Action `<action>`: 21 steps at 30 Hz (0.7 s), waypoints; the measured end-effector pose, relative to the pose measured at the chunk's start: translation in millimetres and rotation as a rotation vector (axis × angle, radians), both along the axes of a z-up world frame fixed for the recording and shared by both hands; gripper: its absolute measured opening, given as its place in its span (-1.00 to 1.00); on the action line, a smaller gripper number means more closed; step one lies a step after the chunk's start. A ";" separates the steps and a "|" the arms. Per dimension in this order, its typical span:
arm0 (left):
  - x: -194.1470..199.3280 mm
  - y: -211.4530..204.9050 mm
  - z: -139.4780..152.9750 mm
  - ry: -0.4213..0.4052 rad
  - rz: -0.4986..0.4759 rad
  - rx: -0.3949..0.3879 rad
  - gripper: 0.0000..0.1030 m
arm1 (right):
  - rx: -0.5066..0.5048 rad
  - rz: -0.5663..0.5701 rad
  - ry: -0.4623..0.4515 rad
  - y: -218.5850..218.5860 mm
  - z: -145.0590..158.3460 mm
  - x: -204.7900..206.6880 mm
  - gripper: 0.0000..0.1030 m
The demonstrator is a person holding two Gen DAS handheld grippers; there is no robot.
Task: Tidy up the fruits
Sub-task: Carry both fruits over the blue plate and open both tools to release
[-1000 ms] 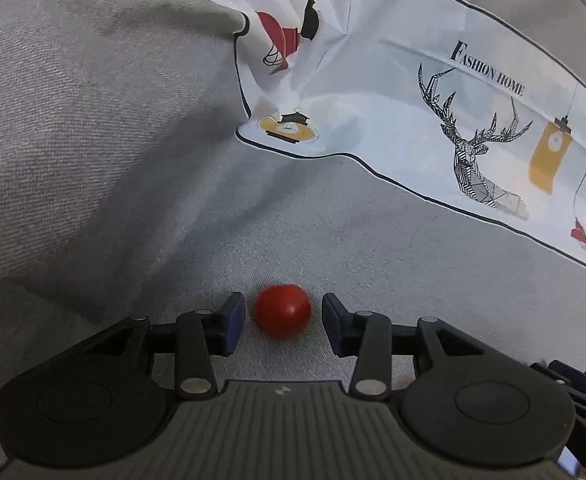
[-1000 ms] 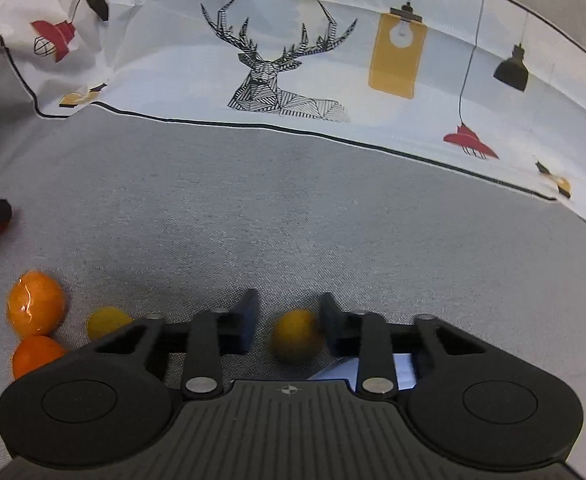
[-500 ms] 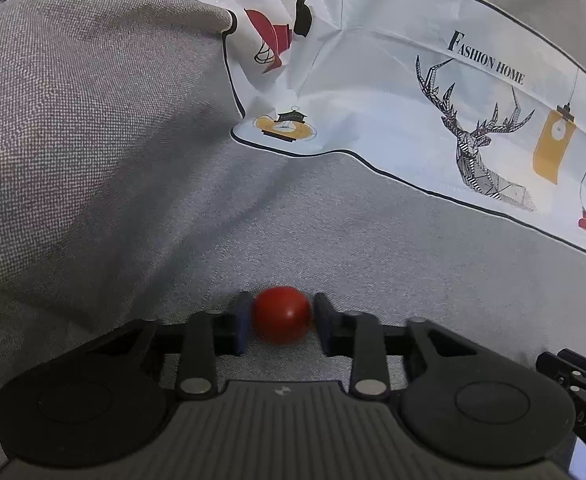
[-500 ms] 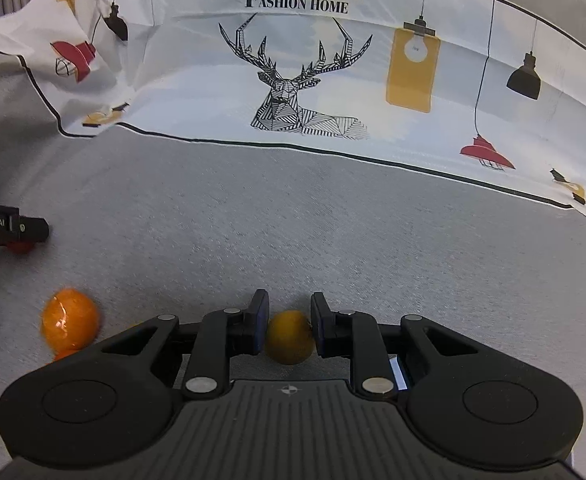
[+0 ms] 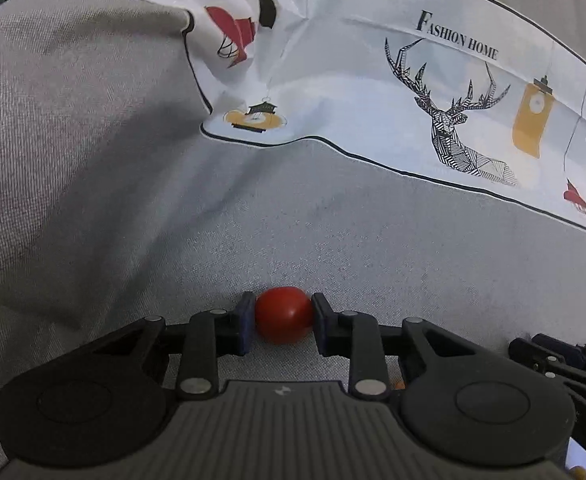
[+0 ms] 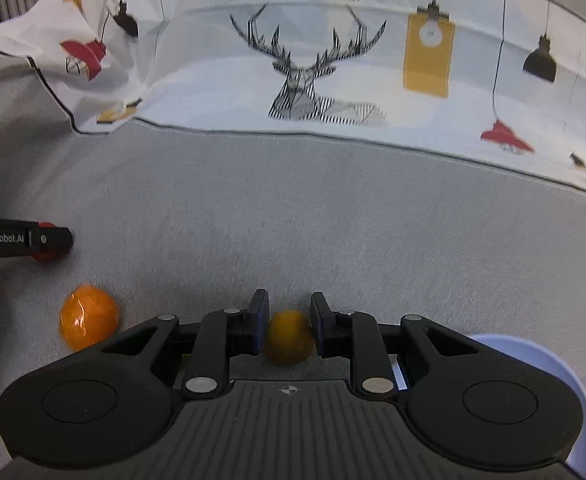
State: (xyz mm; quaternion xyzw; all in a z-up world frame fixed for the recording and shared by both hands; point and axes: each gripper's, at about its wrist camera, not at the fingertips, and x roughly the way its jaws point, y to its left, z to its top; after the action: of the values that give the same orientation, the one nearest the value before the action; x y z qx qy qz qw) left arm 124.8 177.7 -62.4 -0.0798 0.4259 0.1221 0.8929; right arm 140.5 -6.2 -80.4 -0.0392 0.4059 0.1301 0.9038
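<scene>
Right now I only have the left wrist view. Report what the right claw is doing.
Observer: The right claw is shut on a yellow fruit.
Operator: Name anything loose beside it.
Observer: One orange lies on the grey cloth to its left, apart from it.
Operator: My left claw grips the tomato. Find me a container.
Observer: A pale blue dish shows at the lower right, partly hidden behind the right claw's body.
</scene>
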 end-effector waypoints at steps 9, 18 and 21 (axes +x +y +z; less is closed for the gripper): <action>-0.5 0.4 1.1 0.006 -0.003 0.000 -0.37 | 0.000 -0.007 -0.002 0.9 0.6 -0.5 -0.54; -3.8 -2.8 15.2 -0.009 -0.008 -0.004 -0.37 | 0.022 -0.012 -0.026 0.9 12.4 -4.7 -0.54; -7.5 -5.1 27.6 -0.029 -0.012 -0.006 -0.37 | 0.023 -0.013 -0.043 2.5 22.0 -7.9 -0.54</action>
State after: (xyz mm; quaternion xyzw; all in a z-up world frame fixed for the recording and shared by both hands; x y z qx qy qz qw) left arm 117.4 172.6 -34.8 -0.0818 0.4138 0.1145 0.8994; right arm 132.6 -3.7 -58.4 -0.0287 0.3851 0.1281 0.9135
